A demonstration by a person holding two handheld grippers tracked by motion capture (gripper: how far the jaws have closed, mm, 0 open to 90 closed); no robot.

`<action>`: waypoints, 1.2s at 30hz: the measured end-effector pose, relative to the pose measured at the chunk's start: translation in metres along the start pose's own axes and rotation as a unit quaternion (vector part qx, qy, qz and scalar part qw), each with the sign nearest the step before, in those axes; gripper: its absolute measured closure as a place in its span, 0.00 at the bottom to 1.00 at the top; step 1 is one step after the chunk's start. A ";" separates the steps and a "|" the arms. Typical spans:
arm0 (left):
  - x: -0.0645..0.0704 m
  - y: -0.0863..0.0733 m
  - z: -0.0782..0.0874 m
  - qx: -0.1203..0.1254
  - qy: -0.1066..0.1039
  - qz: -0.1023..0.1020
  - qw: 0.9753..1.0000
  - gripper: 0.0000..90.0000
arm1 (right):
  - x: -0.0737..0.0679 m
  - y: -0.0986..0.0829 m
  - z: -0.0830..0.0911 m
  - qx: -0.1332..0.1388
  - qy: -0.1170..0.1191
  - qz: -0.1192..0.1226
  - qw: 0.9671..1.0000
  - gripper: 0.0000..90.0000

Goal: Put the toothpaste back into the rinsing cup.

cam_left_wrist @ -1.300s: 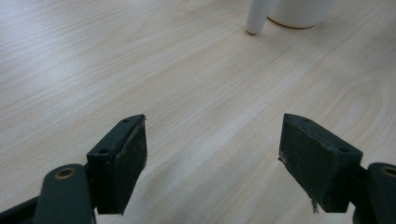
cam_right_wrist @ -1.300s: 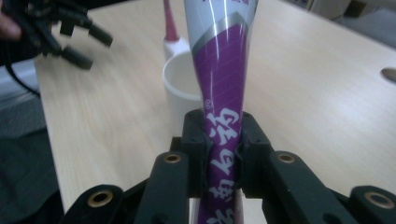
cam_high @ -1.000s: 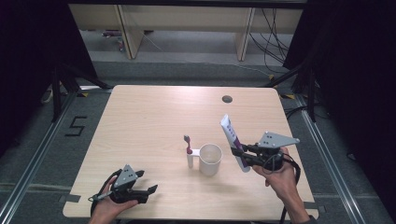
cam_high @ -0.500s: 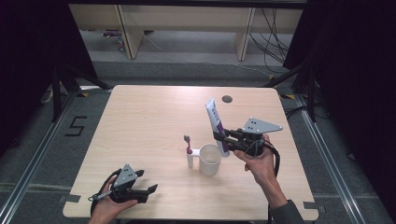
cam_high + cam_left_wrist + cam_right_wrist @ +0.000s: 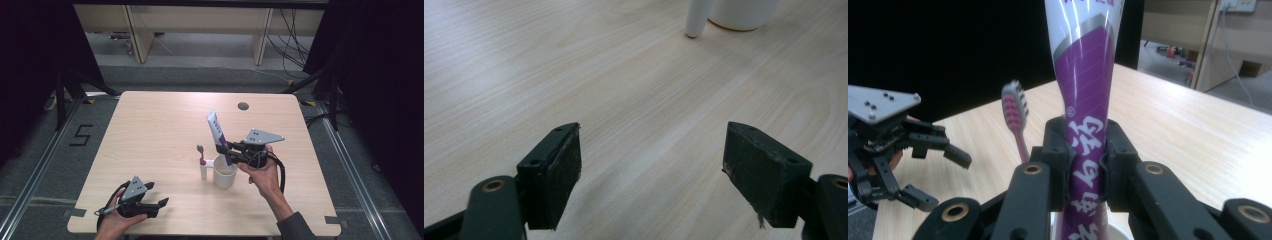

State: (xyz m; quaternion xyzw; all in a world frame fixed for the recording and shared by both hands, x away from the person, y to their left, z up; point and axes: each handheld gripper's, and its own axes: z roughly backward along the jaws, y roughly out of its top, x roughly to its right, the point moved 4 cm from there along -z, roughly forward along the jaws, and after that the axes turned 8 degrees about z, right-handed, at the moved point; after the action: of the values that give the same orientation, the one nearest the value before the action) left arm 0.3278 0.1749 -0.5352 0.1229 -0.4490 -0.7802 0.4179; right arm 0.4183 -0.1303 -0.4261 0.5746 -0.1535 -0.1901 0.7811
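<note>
So the right gripper (image 5: 226, 151) is clamped on a white and purple toothpaste tube (image 5: 217, 135), both jaws pressed flat against the tube's lower part. The tube stands nearly upright, leaning a little toward the far left, and its bottom end sits right over the open top of a white cup (image 5: 224, 176). I can't tell if the tip is already inside the cup or just above the rim. In the right gripper view the tube (image 5: 1087, 85) runs straight up between the jaws with purple characters printed on it, and a sliver of the cup's rim (image 5: 1120, 233) peeks out at the bottom.

Just beside the cup on its left is a toothbrush (image 5: 201, 155) with a pink and white head, standing upright in a small white holder (image 5: 203, 172). The holder and cup look like they're touching or almost.

The left gripper (image 5: 159, 205) rests low near the front left corner of the light wood surface (image 5: 150, 130), well apart from the cup. Its jaws are spread wide with nothing between them, just bare wood grain in the left gripper view, with the cup's base (image 5: 742, 12) and the holder's foot (image 5: 698, 17) off at the top edge.

There's also 1 small dark round hole (image 5: 243, 106) near the far edge of the surface.
</note>
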 end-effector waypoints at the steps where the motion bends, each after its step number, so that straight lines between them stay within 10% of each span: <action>1: 0.000 0.000 0.000 0.001 -0.001 0.001 1.000 0.25 | -0.002 -0.003 -0.002 -0.006 0.006 -0.009 1.000 0.85; 36: 0.001 -0.002 -0.001 -0.004 -0.002 0.001 1.000 0.25 | -0.008 -0.042 -0.013 -0.073 0.014 0.021 0.997 0.84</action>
State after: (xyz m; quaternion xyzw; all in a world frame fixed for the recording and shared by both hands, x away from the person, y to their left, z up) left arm 0.3265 0.1738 -0.5368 0.1187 -0.4466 -0.7821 0.4181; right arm 0.4124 -0.1271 -0.4702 0.5152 -0.1401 -0.1765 0.8269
